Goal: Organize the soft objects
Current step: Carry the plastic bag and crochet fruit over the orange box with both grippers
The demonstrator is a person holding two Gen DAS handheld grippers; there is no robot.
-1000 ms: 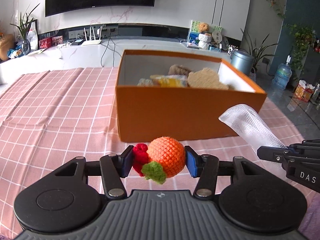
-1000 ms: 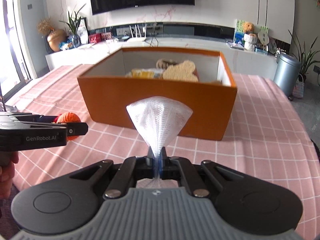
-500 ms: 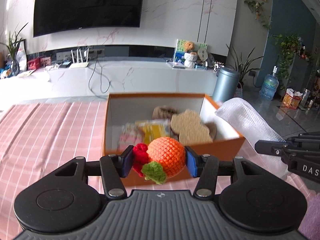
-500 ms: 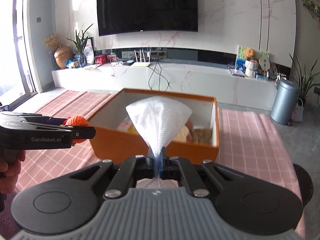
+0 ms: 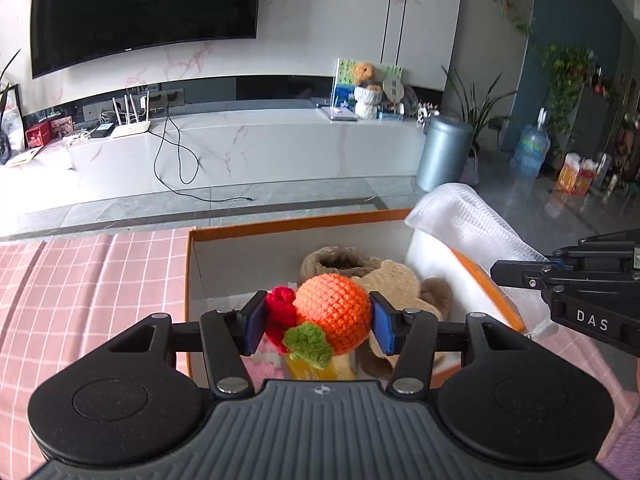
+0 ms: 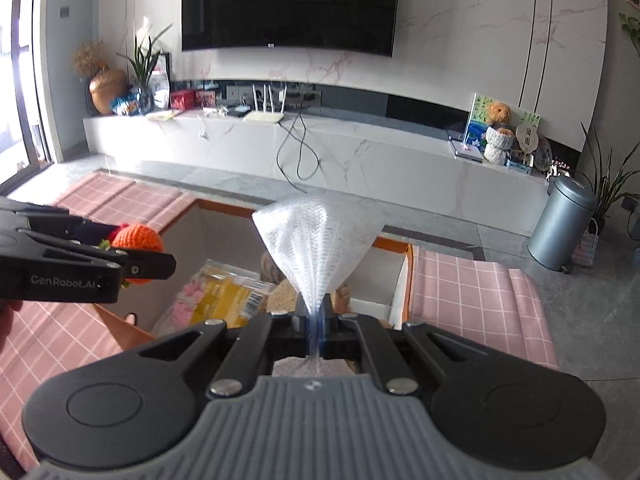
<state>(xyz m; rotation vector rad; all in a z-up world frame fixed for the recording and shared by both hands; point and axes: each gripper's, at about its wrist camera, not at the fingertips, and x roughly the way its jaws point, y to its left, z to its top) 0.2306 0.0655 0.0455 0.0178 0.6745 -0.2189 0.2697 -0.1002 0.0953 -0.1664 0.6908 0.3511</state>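
Note:
My left gripper (image 5: pixel 318 320) is shut on an orange crocheted fruit (image 5: pixel 334 311) with a green leaf and red bit, held above the open orange box (image 5: pixel 288 226). It also shows in the right wrist view (image 6: pixel 138 248). My right gripper (image 6: pixel 316 320) is shut on a white foam mesh sleeve (image 6: pixel 318 240), which fans out over the box (image 6: pixel 394 246). The sleeve also shows at the right in the left wrist view (image 5: pixel 468 220). Inside the box lie tan plush toys (image 5: pixel 400 280), a yellow packet (image 6: pixel 226 298) and a pink item (image 6: pixel 188 294).
The box stands on a pink checked tablecloth (image 5: pixel 88 272), which also shows in the right wrist view (image 6: pixel 476 296). Beyond the table edge is grey floor, a white TV counter (image 6: pixel 320 144) and a grey bin (image 6: pixel 564 224).
Both grippers rose and moved forward, from in front of the box's near wall to above its open top. Each keeps its hold.

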